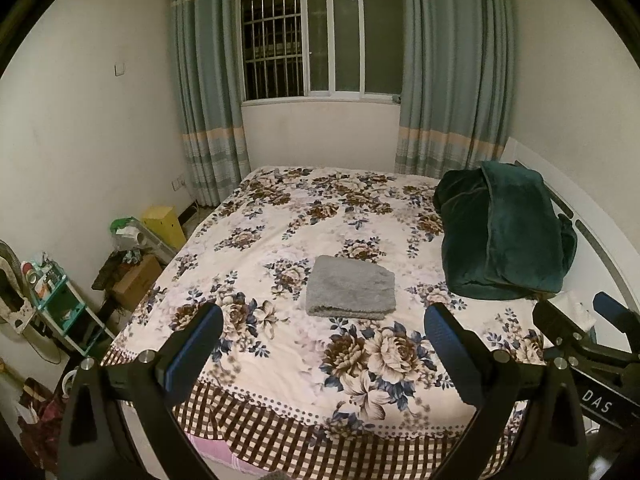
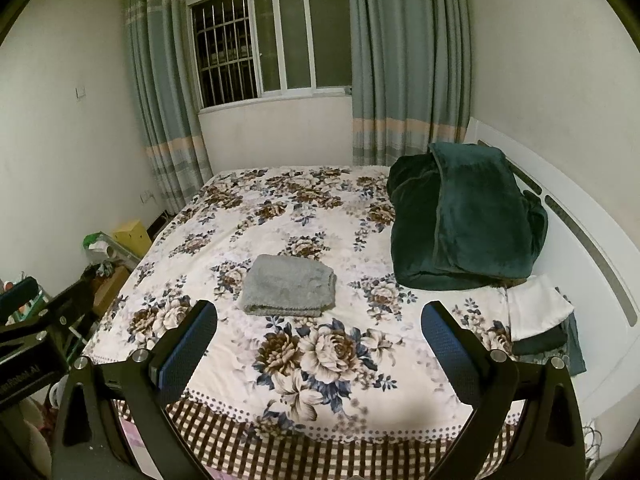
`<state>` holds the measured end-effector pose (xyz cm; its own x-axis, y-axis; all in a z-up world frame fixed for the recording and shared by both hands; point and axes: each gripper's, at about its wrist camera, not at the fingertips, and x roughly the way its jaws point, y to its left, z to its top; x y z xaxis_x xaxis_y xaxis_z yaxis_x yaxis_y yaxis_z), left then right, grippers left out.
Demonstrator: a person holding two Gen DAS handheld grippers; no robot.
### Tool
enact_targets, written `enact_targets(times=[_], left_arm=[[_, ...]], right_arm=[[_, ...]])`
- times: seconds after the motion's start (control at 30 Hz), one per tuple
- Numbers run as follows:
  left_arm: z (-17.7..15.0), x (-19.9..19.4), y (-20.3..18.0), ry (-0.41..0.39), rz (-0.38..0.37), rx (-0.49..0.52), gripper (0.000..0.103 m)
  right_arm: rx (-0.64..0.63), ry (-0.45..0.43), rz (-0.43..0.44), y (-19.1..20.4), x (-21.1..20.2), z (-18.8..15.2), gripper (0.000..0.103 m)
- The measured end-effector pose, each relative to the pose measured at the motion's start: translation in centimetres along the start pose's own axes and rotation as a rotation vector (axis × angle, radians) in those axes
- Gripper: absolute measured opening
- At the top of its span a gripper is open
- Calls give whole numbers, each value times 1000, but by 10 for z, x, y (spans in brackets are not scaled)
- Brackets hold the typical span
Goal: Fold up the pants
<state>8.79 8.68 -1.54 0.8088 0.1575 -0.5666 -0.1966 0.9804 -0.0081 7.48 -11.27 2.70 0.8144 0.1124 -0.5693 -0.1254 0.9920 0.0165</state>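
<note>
The grey pants (image 1: 351, 292) lie folded into a flat rectangle in the middle of the floral bed sheet (image 1: 280, 240); they also show in the right wrist view (image 2: 289, 290). My left gripper (image 1: 324, 332) is open and empty, held back above the bed's near end, short of the pants. My right gripper (image 2: 320, 330) is open and empty too, at a similar distance. The right gripper shows at the right edge of the left wrist view (image 1: 576, 320), and the left gripper at the left edge of the right wrist view (image 2: 44, 300).
A dark green blanket (image 2: 464, 220) is heaped at the bed's right side by the white headboard (image 2: 592, 240). White and dark folded items (image 2: 536, 316) lie in front of it. Boxes and a small shelf (image 1: 60, 304) crowd the floor left of the bed.
</note>
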Motion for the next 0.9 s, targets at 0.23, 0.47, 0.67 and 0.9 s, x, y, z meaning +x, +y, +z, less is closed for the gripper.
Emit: enact_targets(times=[0.23, 0.47, 0.67, 0.9], left_arm=[[-1, -1, -1, 1, 2, -2, 103], [0, -1, -3, 0, 4, 1, 103], [-1, -1, -3, -1, 7, 0, 103], [-3, -2, -1, 4, 7, -7, 103]], right_arm=[[0, -5, -4, 0, -2, -1, 103], [7, -8, -2, -2, -4, 1, 103], [10, -6, -2, -4, -4, 1, 103], [9, -7, -3, -4, -4, 0, 103]])
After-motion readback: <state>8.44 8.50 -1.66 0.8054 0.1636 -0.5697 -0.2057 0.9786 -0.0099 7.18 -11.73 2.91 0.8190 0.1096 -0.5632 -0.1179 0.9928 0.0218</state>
